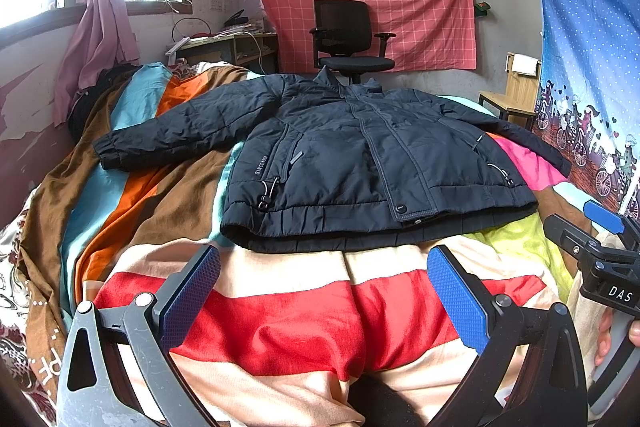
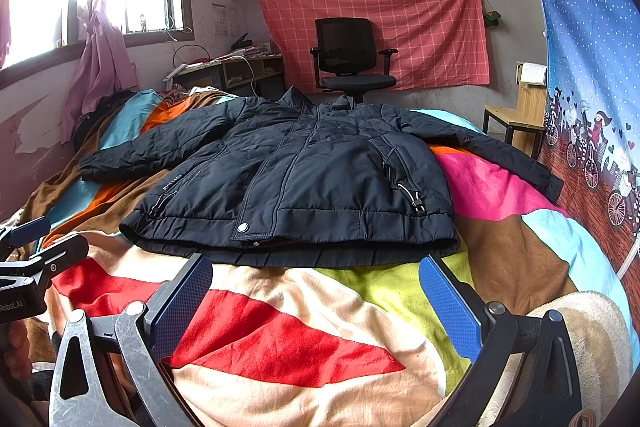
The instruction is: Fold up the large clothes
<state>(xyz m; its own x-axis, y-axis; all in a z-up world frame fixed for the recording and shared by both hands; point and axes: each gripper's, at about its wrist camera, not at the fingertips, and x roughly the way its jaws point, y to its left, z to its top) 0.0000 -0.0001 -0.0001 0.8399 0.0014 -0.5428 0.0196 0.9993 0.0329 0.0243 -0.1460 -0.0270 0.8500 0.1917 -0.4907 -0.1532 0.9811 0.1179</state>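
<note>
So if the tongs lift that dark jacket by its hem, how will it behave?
The jacket looks quilted and puffy, so it is probably light but bulky. Being soft, it would likely sag, with its sleeve trailing. The smooth shell may slide on the striped blanket.

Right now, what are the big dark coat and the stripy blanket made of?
The jacket looks like smooth, slightly shiny padded synthetic cloth, judging by its puffy quilted seams. The blanket looks like soft fleece, with a fuzzy matte surface.

Bed (image 1: pixel 280 307) covered by a multicoloured striped blanket (image 2: pixel 304 339). Dark jacket (image 1: pixel 360 163) lies flat on the blanket, front up, sleeves spread to both sides, collar toward the far end, hem toward the near edge.
</note>
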